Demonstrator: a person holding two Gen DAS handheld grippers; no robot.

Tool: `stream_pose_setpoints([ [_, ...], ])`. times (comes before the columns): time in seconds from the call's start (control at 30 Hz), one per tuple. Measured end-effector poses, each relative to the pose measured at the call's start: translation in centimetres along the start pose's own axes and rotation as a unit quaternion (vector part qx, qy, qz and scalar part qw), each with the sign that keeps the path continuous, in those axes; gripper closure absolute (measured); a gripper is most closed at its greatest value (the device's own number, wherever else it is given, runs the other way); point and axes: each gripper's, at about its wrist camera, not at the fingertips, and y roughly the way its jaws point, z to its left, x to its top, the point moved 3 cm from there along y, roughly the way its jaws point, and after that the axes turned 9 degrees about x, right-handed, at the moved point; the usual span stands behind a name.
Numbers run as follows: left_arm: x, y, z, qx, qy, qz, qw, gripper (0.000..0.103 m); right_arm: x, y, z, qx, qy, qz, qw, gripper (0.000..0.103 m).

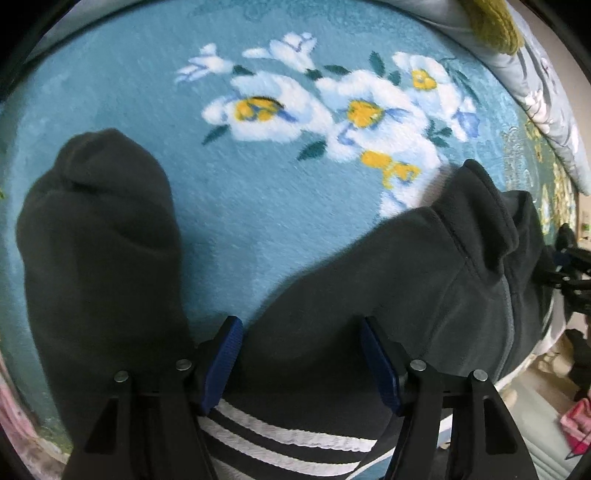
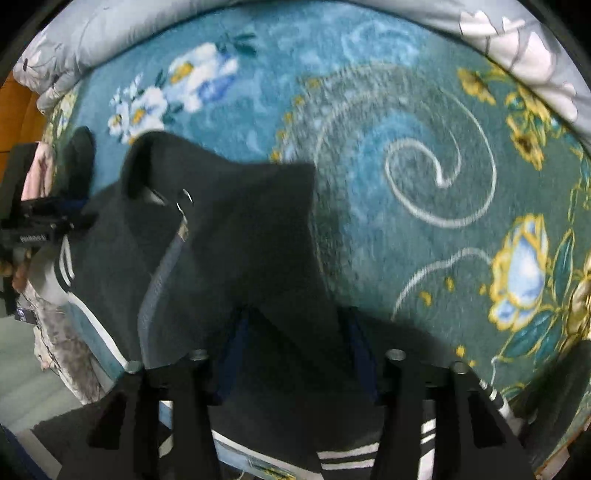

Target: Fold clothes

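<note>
Left wrist view has my left gripper (image 1: 301,363) wide apart around the striped hem of the dark jacket (image 1: 388,280), which lies on the blue blanket (image 1: 147,85). My right gripper (image 2: 295,354) is also spread, jacket cloth between its fingers. I'd pinch both hem corners evenly before lifting, keeping the zipper (image 2: 159,280) straight.

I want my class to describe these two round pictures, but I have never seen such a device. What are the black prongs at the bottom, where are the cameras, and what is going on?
Each picture comes from a camera on a hand-held gripper, looking along its two fingers. The prongs are the left gripper and right gripper, both open around the striped hem of a dark zip jacket. It lies on a blue flowered blanket. A grey quilt lies rolled along the far edge.
</note>
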Motion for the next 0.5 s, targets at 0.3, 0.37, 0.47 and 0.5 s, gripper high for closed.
stream_pose_setpoints([
  [0.3,-2.4,-2.5,0.2,-0.019,0.007,-0.038,0.9991,0.091,-2.7,-3.5,0.6,0.006,0.020,-0.073,0.997,0.094],
  [0.37,-3.1,-4.1,0.1,-0.026,-0.002,-0.065,0.9976,0.092,-3.2,-5.0,0.8,0.007,0.022,-0.095,0.995,0.094],
  [0.47,-3.7,-6.7,0.3,-0.030,-0.017,-0.105,0.9938,0.092,-3.4,-7.5,1.3,0.003,0.022,-0.126,0.992,0.095],
  [0.5,-3.5,-8.0,0.5,-0.033,-0.022,-0.124,0.9915,0.092,-3.3,-8.6,1.5,0.000,0.023,-0.140,0.990,0.095],
])
